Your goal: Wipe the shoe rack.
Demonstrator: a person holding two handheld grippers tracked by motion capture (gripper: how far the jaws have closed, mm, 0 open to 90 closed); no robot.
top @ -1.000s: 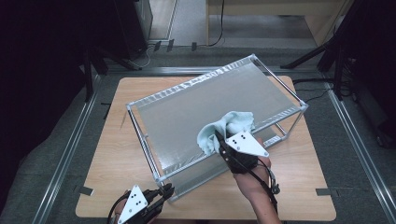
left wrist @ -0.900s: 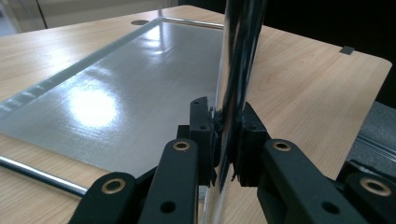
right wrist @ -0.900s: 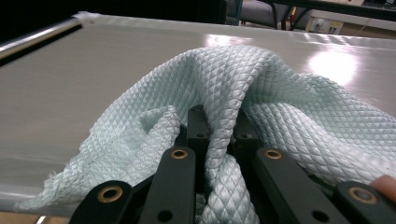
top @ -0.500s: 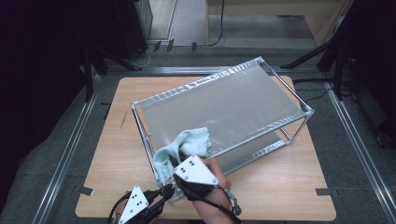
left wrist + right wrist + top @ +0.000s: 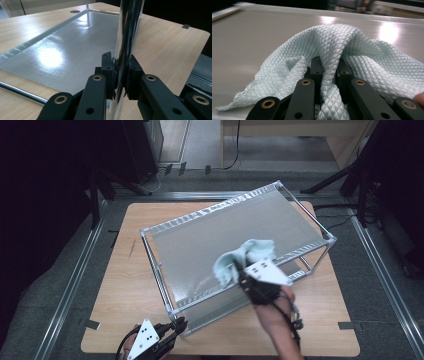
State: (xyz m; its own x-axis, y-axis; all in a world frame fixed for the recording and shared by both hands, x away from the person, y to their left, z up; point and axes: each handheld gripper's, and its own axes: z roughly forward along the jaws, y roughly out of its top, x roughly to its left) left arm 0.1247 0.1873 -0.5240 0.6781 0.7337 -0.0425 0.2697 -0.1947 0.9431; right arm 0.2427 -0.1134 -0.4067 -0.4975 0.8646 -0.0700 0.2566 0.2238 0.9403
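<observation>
Cloth wiping the top of a metal shelf rack

Cloth [image 5: 248,256], pale green with a quilted diamond weave, lies bunched on the shiny top panel of a metal shelf rack [image 5: 200,245], toward the panel's near right part. The rack stands at an angle on a light wooden table [image 5: 125,285], seen from above.

A person's right gripper [image 5: 239,276] reaches onto the panel from the near side. In the right gripper view its two black jaws are clamped on a thick fold of the cloth [image 5: 342,50], which spills out to both sides and rests on the grey panel beneath.

The left gripper [image 5: 181,323] sits at the rack's nearest corner, low at the table's front edge. In the left gripper view its jaws are closed tight on a chrome corner post [image 5: 126,37], pads pressing it from either side, with the rack's lower shelf [image 5: 62,55] stretching away behind. It appears to be bracing the rack so that it does not slide.

The step in hand looks like wiping the top panel, with one hand steadying and the other rubbing. Much of the panel's far and left area lies beyond the cloth. The next move probably calls for sweeping the cloth flat across that area with light downward pressure, keeping the fold pinched so it does not slip free, while the post grip holds firm.
</observation>
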